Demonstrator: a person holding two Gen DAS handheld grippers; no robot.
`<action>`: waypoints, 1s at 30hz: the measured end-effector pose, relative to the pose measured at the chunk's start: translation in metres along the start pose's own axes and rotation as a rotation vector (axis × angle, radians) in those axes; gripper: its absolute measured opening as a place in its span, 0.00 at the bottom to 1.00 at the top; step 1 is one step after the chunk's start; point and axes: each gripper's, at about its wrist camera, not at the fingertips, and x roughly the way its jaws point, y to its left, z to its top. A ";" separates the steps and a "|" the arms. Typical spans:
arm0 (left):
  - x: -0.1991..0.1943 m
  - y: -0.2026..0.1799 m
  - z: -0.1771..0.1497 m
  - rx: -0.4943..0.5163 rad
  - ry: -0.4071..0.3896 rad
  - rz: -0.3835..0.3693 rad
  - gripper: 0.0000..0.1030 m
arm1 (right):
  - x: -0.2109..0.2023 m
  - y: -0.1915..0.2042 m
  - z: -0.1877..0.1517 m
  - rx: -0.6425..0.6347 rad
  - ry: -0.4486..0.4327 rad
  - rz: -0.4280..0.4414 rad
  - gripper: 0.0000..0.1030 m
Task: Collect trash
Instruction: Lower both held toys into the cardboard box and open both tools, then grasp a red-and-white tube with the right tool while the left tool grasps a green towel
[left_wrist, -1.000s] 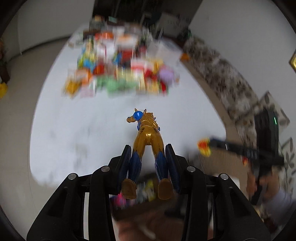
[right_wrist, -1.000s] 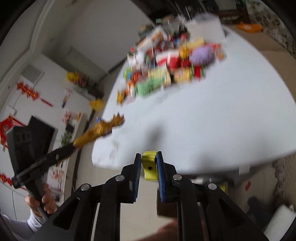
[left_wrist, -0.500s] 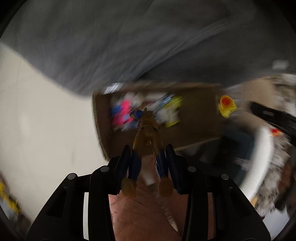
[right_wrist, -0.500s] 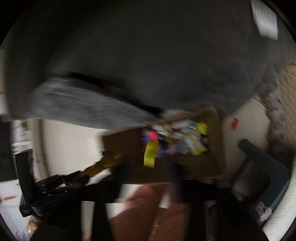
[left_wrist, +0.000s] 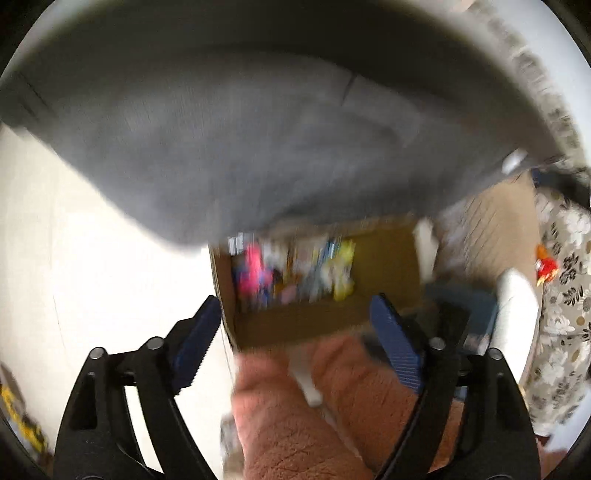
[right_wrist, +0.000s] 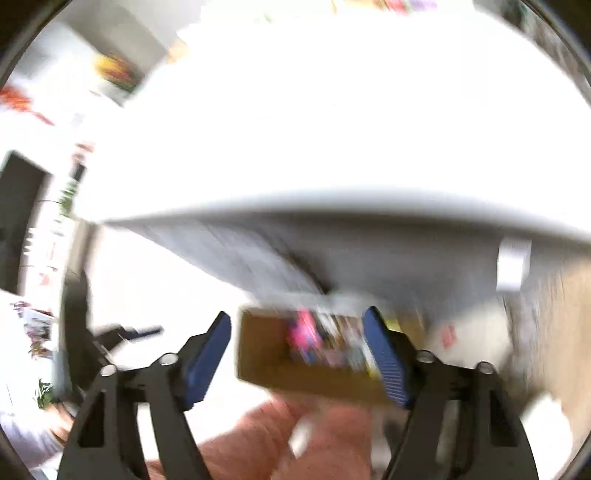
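A brown cardboard box stands on the floor under the table, holding several colourful scraps of trash. My left gripper is open and empty above the box's near wall. My right gripper is open and empty too, with the same box and its trash seen between its fingers. Both views are blurred by motion. The golden toy horse and the yellow piece cannot be picked out.
The white table fills the upper right wrist view; its grey underside hangs over the box. Pink fleece legs are below the grippers. A dark blue stool and flowered fabric lie right.
Both grippers have opened. The golden toy horse has left the left gripper and the yellow piece has left the right one. The right wrist view has swung up toward the table.
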 end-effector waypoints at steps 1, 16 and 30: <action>-0.026 -0.004 0.003 0.015 -0.077 0.005 0.82 | -0.019 0.013 0.021 -0.030 -0.087 0.025 0.88; -0.090 0.029 -0.018 -0.134 -0.202 0.081 0.86 | 0.074 0.084 0.311 -0.281 -0.200 -0.240 0.61; -0.123 0.022 0.041 -0.063 -0.303 0.029 0.86 | -0.038 0.038 0.243 -0.015 -0.248 0.104 0.15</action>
